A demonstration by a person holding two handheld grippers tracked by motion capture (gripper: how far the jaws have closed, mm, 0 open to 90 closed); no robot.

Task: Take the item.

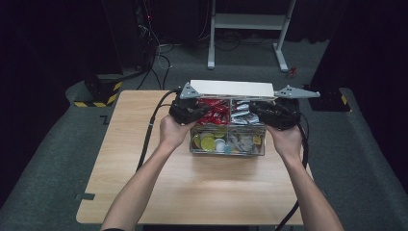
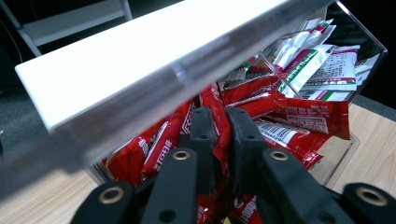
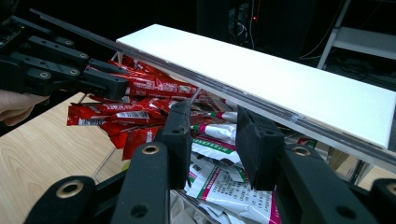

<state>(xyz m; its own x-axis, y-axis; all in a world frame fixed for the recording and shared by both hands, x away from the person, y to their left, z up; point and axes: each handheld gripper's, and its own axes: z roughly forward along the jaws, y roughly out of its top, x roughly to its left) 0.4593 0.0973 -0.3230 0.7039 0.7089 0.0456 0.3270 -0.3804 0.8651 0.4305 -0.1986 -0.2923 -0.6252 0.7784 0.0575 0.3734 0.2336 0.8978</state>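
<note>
A clear compartmented box (image 1: 226,152) stands mid-table on the wooden top, its white lid (image 1: 231,88) raised at the back. My left gripper (image 1: 206,113) reaches into the back-left compartment of red packets (image 1: 217,114). In the left gripper view this gripper (image 2: 220,116) has its jaws nearly together, pinching a red packet (image 2: 222,105). My right gripper (image 1: 251,109) hovers over the back-right compartment. In the right gripper view it (image 3: 214,116) stands open above white and green packets (image 3: 224,186), with the left gripper (image 3: 116,84) and its red packet (image 3: 154,86) beyond, under the lid (image 3: 261,74).
The box's front compartments hold yellow and green round pods (image 1: 208,141) and silvery sachets (image 1: 243,142). Bare wooden table (image 1: 192,187) lies in front of the box. A white table frame (image 1: 248,21) and a black-yellow striped block (image 1: 103,94) stand on the floor behind.
</note>
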